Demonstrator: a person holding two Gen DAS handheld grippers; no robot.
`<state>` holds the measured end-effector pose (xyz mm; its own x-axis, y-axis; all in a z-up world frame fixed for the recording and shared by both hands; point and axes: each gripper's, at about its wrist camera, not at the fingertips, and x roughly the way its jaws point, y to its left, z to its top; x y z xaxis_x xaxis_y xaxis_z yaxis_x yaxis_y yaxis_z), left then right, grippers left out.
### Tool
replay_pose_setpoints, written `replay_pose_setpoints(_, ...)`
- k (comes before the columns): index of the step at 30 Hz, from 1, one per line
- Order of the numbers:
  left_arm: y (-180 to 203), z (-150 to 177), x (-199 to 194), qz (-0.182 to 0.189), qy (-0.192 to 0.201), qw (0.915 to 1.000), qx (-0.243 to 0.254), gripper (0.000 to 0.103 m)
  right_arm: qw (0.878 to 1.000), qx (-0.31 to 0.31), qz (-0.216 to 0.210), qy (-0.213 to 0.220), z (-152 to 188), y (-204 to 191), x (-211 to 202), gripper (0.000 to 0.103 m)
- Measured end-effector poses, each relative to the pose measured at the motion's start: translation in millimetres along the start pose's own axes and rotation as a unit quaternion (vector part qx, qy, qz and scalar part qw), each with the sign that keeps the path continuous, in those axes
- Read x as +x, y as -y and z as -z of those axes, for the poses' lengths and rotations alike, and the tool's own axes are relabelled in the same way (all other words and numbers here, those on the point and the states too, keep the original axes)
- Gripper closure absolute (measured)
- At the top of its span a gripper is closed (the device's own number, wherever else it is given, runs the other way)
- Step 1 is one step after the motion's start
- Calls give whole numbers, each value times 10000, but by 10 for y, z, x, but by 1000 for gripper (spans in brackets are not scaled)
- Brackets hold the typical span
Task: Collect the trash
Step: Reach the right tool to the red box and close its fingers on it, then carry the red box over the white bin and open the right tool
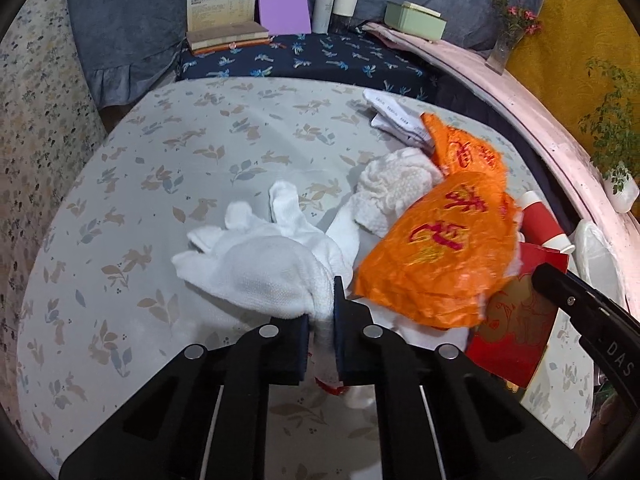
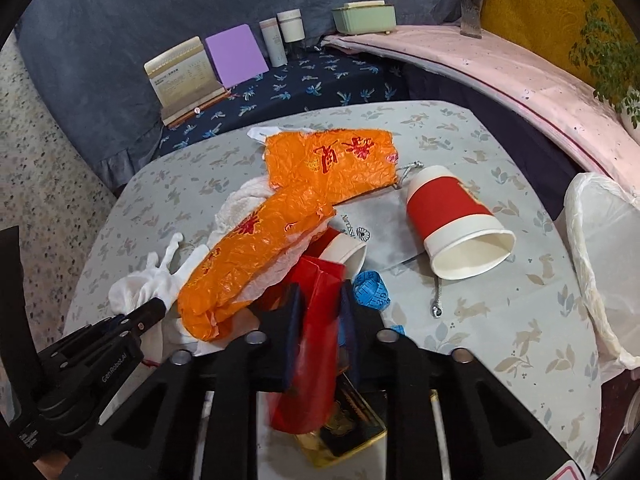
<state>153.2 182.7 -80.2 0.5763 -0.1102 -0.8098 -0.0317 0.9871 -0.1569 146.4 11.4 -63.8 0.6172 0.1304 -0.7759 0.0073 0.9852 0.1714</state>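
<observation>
Trash pile mid-table (image 2: 500, 320), rabbit-print cloth: left gripper (image 1: 322, 320) fingers clenched on white glove (image 1: 256, 264), right gripper (image 2: 320, 312) fingers clenched on red packet (image 2: 316, 320). Bin liner (image 2: 600, 248) at table's right edge; blue-draped sofa (image 2: 120, 40) behind.

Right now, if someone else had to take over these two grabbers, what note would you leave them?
Left gripper: shut on the white glove.
Right gripper: shut on the red envelope.
Still lying on the table: two orange plastic bags, a tipped red and white paper cup, a second cup under the pile, a blue tape measure, a grey pouch, white cloth and papers.
A white bag stands open at the table's right edge.
Done: two pieces gripped. Left: nearly everything; nothing visibly binned yet.
</observation>
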Motion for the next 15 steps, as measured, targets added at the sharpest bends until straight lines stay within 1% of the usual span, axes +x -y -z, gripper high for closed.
replay_pose_setpoints(2,41,-19,-120,54,101,9999,5,94,9999,8,-3,135,-13,26,-135,92)
replay_pose_setpoints(9,277,-90,-529,274,453,9985,159,94,9983,51,6,586,-72,172,-601,92)
replay_pose_setpoints(15,652,-119,-851,573,703,9949,436,94,9951,186,129,959,-116,401,-992,93)
